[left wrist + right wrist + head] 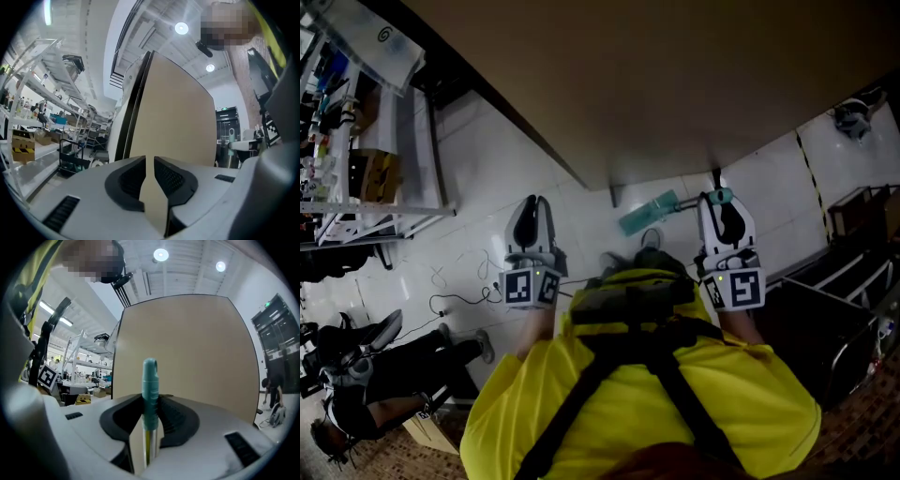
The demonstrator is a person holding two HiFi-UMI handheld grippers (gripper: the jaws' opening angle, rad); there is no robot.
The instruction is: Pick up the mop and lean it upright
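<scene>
The mop has a flat teal head [647, 214] on the white floor at the foot of a beige panel. Its thin handle [686, 201] runs right to a teal end cap [719, 196]. My right gripper [722, 208] is shut on that handle. In the right gripper view the teal cap [150, 380] stands upright between the pads of the right gripper [151, 401], metal tube below. My left gripper [532, 214] hangs apart to the left, over bare floor. In the left gripper view the left gripper [150, 164] has its jaws a narrow slit apart with nothing between them.
A large beige panel [656, 84] fills the area ahead. Metal shelves with boxes [366, 159] stand at the far left. A person sits at the lower left [384, 366], by a thin cable on the floor [464, 300]. Dark frames [853, 234] stand at the right.
</scene>
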